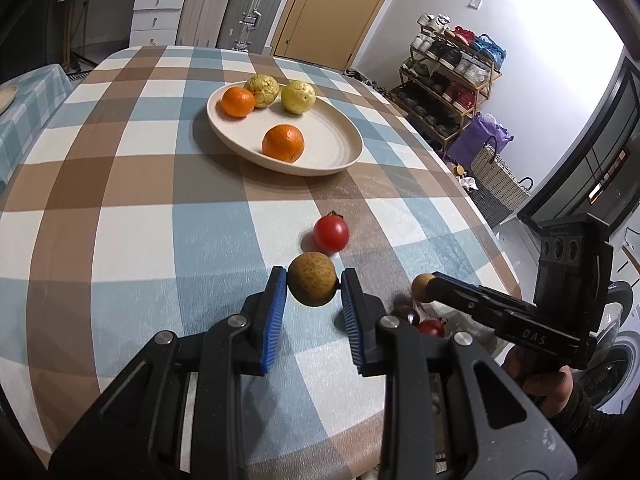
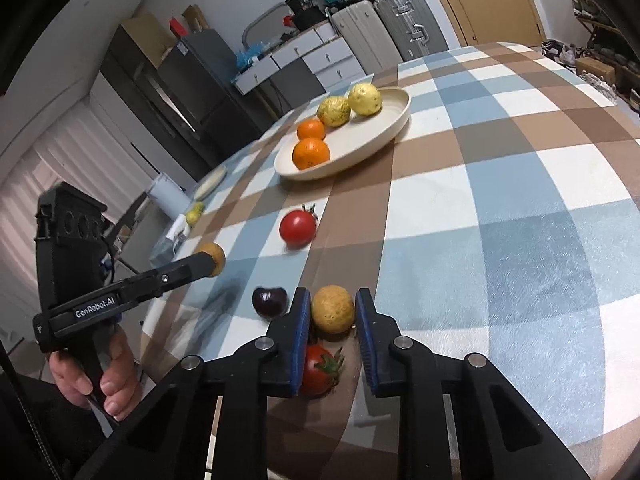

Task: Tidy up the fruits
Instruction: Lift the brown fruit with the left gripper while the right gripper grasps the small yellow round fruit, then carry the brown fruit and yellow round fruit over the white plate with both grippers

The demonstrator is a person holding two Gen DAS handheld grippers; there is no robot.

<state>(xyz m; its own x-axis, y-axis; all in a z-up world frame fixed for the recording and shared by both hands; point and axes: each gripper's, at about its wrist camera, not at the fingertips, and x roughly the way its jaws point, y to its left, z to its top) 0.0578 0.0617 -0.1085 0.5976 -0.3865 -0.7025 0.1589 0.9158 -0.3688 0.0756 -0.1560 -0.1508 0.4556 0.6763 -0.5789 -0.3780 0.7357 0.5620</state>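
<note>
My left gripper (image 1: 313, 288) is shut on a small brown round fruit (image 1: 312, 284) and holds it above the checked tablecloth; it also shows in the right wrist view (image 2: 214, 258). My right gripper (image 2: 333, 312) is shut on another brown round fruit (image 2: 333, 309) just above the table, seen in the left wrist view (image 1: 423, 287). A cream plate (image 1: 340, 148) holds two oranges (image 1: 283, 143) and two yellow fruits (image 1: 298, 97). A red tomato (image 1: 331, 233) lies on the cloth between plate and grippers. A second tomato (image 2: 318, 370) and a dark plum (image 2: 269, 301) lie by the right gripper.
The table (image 1: 120, 200) fills the near field; its right edge drops off toward a shoe rack (image 1: 448, 76) and woven basket (image 1: 496, 176). Suitcases (image 1: 256, 8) and drawers stand beyond the far edge. A yellow fruit and clutter (image 2: 194, 214) lie off the table's left side.
</note>
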